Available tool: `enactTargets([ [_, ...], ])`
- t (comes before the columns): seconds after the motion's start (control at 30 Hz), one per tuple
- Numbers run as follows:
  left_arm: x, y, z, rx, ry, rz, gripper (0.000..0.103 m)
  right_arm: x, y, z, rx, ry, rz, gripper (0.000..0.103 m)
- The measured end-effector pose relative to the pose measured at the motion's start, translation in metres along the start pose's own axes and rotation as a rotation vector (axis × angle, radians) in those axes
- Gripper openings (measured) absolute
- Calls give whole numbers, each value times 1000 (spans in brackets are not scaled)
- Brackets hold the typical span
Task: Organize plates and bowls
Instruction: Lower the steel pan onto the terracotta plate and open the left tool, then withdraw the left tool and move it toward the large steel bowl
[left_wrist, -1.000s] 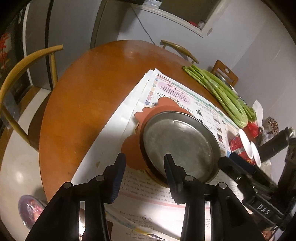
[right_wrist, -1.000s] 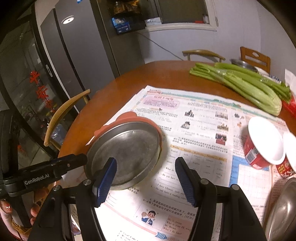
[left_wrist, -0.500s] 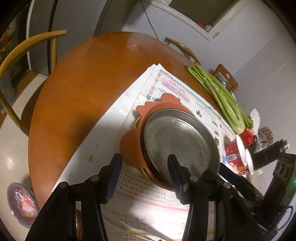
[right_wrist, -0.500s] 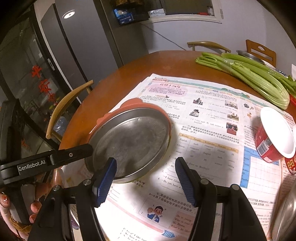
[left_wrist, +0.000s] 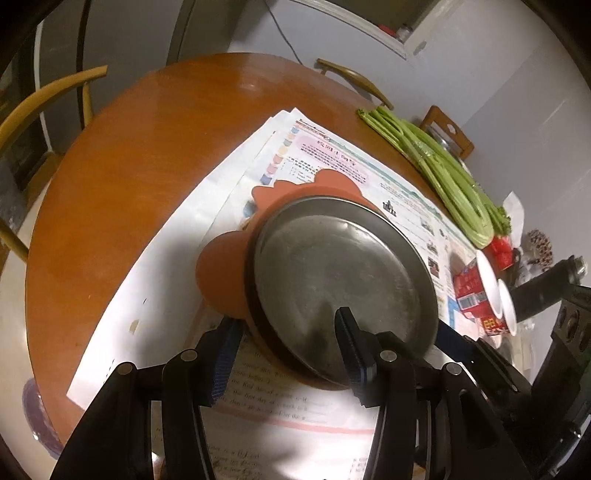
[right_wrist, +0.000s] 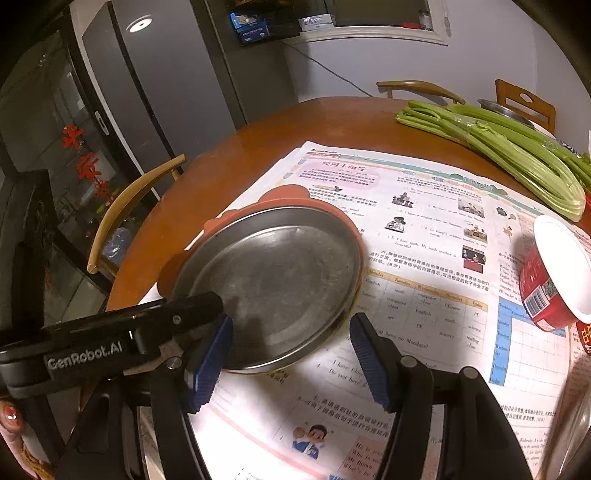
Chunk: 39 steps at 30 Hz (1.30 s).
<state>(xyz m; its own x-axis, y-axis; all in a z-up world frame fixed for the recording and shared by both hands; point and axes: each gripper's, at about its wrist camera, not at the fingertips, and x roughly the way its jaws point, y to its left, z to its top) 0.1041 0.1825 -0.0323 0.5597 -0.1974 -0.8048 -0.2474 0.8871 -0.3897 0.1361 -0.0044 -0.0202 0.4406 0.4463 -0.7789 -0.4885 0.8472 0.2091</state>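
Your left hand-held gripper (left_wrist: 286, 350), jaws just widened and apart, straddles the near rim of the round steel plate (left_wrist: 340, 273). The plate sits in an orange eared dish (left_wrist: 221, 280) on newspaper (left_wrist: 166, 258) covering the table (left_wrist: 129, 166). Only the right-wrist view shows your right hand-held gripper (right_wrist: 290, 356): apart too, clasping nothing, at the plate's edge.

The steel plate (left_wrist: 343, 273) I worked over was dull grey, on an orange-brown mat (left_wrist: 221, 280). My black grippers had blue ribbed pads (right_wrist: 369, 360). The table (left_wrist: 140, 155) was reddish-brown, the newspaper (right_wrist: 424, 229) white with pink and teal print, the celery (right_wrist: 517, 155) pale green, the cup (right_wrist: 550, 288) red and white.
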Motion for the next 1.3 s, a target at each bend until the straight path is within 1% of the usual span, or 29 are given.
enactTargets([
  [0.1, 6, -8, 7, 18, 1, 13, 53, 4, -6, 2, 14, -1, 3, 66],
  [0.4, 29, -32, 25, 64, 14, 46, 53, 7, -27, 12, 35, -36, -35, 68],
  [0.77, 48, -52, 42, 98, 17, 95, 53, 17, -50, 26, 54, -32, -46, 69],
  [0.97, 49, -51, 42, 77, 6, 103, 53, 19, -51, 27, 42, -41, -47, 69],
  [1.03, 45, -51, 40, 71, -14, 117, 53, 18, -52, 27, 40, -45, -47, 69],
  [1.3, 28, -48, 34, 50, -66, 131, 53, 5, -62, 25, 55, -80, -55, 69],
])
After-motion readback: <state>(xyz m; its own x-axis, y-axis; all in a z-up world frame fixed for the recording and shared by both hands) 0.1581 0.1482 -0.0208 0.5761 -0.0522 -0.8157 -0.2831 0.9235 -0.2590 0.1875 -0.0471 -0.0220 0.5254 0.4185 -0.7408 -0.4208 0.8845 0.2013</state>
